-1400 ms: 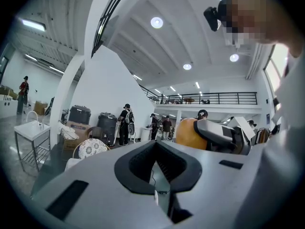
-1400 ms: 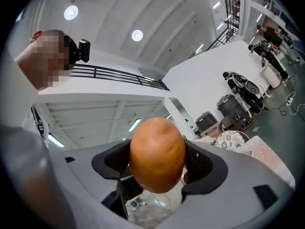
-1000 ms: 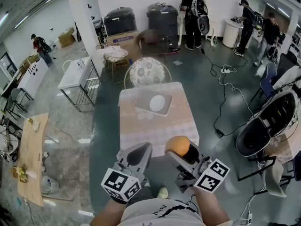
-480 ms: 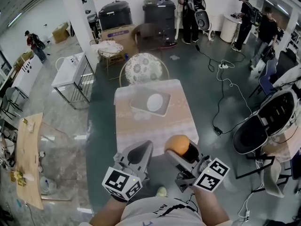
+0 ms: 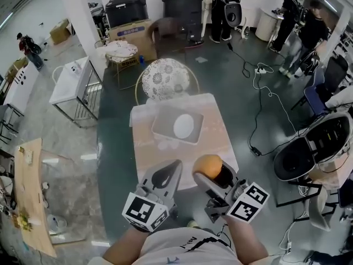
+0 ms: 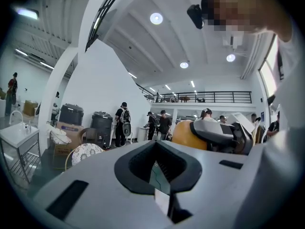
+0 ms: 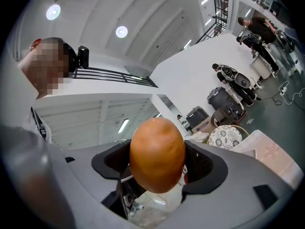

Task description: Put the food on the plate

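Note:
An orange-brown rounded piece of food (image 5: 206, 165) (image 7: 157, 154) is clamped between the jaws of my right gripper (image 5: 210, 170) (image 7: 157, 168), held in the air just over the near edge of the cloth-covered table (image 5: 157, 153). The food (image 6: 183, 133) also shows in the left gripper view, off to the right. A white plate (image 5: 183, 127) lies on a grey tray (image 5: 160, 126) in the middle of the table, beyond both grippers. My left gripper (image 5: 166, 176) (image 6: 159, 165) hovers beside the right one with its jaws together and nothing between them.
A round patterned chair (image 5: 165, 78) stands at the table's far side. Black bins (image 5: 181, 4) and standing people (image 5: 223, 7) are at the back. Cables (image 5: 259, 84) cross the floor at right, near a black seat (image 5: 309, 148). A white wire-legged table (image 5: 70, 84) is at left.
The table and plate have come nearer and now sit lower in the head view. Both grippers hold the same pose, with the food still in the right one.

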Tool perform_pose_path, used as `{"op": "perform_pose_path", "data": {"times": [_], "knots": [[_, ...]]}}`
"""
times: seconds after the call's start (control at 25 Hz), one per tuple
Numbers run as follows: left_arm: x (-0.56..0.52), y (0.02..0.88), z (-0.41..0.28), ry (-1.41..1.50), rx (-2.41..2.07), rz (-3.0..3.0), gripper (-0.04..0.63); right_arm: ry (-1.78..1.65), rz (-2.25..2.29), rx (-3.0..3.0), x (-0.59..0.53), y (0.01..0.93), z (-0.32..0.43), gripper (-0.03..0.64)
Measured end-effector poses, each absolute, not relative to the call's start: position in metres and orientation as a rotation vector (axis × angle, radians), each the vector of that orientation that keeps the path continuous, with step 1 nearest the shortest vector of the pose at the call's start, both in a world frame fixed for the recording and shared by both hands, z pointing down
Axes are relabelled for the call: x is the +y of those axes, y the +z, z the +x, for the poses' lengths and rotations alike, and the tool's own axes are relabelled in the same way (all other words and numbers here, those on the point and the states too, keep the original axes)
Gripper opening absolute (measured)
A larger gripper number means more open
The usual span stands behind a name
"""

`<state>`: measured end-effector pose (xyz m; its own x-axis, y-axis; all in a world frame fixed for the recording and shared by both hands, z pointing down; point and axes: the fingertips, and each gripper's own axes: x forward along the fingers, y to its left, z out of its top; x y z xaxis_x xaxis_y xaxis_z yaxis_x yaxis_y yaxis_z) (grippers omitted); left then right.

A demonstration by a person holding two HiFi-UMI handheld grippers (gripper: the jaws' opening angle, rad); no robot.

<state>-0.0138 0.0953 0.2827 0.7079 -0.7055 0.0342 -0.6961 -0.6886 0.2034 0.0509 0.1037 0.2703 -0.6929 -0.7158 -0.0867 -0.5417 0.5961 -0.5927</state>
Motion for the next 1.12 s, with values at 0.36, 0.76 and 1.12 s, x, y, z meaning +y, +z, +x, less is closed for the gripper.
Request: {"op": "perform_pose_path", "data": {"times": [0.36, 0.76, 1.12], "knots": [[0.013, 0.304, -0.044, -0.086, -1.082, 2.724, 0.006, -0.832, -1.153, 2.501, 0.03, 0.297, 0.025, 0.325], [-0.054, 0.345, -0.044, -0.052, -1.085, 2.688, 0.006, -0.924, -1.25, 2.521, -0.041, 0.349, 0.027, 0.325], [-0.12, 0.397, -0.03, -0.008, -1.147, 2.642, 0.006, -1.051, -1.282, 2.59, -0.125, 0.428, 0.041, 0.325]]}}
